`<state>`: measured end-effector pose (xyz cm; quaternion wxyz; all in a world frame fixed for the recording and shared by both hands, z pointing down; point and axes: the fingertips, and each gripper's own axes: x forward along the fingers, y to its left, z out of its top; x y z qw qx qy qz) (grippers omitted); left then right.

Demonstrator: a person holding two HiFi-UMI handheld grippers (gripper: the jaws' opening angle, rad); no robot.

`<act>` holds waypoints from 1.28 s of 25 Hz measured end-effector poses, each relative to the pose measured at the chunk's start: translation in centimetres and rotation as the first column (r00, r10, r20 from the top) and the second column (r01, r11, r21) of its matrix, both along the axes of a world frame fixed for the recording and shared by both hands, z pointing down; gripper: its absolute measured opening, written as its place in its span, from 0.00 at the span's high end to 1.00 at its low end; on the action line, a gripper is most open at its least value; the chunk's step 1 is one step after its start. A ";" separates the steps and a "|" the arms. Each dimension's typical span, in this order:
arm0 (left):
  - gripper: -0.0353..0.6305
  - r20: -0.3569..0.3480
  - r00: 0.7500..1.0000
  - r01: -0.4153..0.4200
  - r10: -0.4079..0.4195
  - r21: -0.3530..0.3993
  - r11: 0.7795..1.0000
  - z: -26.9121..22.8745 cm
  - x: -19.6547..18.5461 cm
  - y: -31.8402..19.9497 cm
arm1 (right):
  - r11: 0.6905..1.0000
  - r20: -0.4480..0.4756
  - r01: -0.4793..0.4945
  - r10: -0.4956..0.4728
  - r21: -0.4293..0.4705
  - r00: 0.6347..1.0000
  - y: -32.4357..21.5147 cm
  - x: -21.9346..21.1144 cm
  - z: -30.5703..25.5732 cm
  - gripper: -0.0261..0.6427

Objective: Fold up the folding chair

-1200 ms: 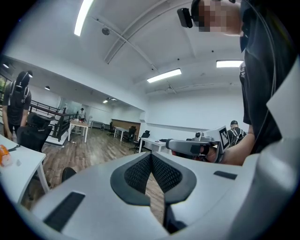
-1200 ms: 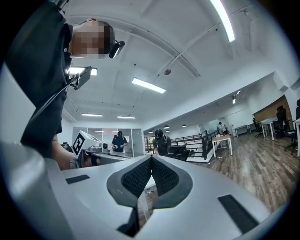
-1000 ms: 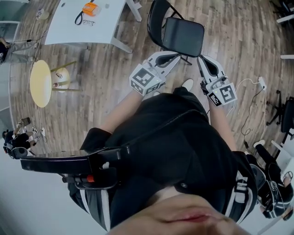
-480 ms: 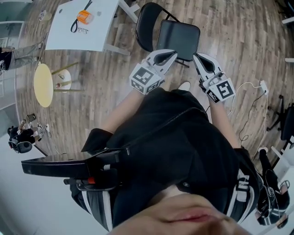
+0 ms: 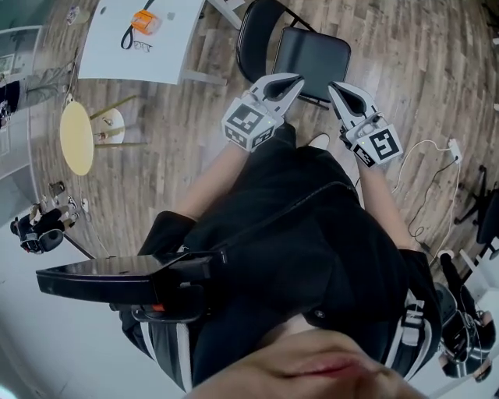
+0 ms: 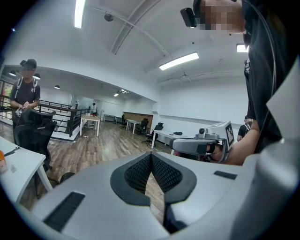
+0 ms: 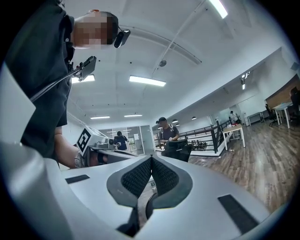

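Both forearms stretched forward from torso, side by side. Left tongs point(image 5: 295, 79) pressed together, nothing between. Right tongs point(image 5: 334, 86) likewise closed, empty. Both point roughly level toward folding chair point(image 5: 313, 54). Chair stands unfolded on wooden floor point(image 5: 405, 47) just beyond, tong tips near seat's front corners; contact unclear. Farther left, white worktop point(image 5: 117, 58) carries orange object point(image 5: 142, 21).
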<state>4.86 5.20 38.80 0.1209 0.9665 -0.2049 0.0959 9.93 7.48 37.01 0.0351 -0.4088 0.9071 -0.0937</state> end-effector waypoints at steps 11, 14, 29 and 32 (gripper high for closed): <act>0.94 -0.023 0.996 -0.084 0.084 0.002 0.996 1.5 -4.3 -8.7 | 0.995 -0.026 -0.085 0.083 -0.053 0.996 -8.1 -3.8 2.4 0.96; 0.94 -0.026 0.995 -0.095 0.095 -0.021 0.995 2.8 -5.4 -11.0 | 0.993 -0.036 -0.105 0.103 -0.062 0.994 -10.3 -4.8 3.3 0.96; 0.66 0.447 0.892 0.266 -0.071 -0.390 0.882 22.0 -14.4 -23.0 | 0.951 -0.027 -0.144 0.142 -0.275 0.989 -15.6 0.6 19.3 0.96; 0.63 0.505 0.859 0.333 -0.079 -0.436 0.836 25.3 -15.2 -22.6 | 0.915 0.089 -0.174 0.220 -0.365 0.971 -15.2 4.4 23.9 0.96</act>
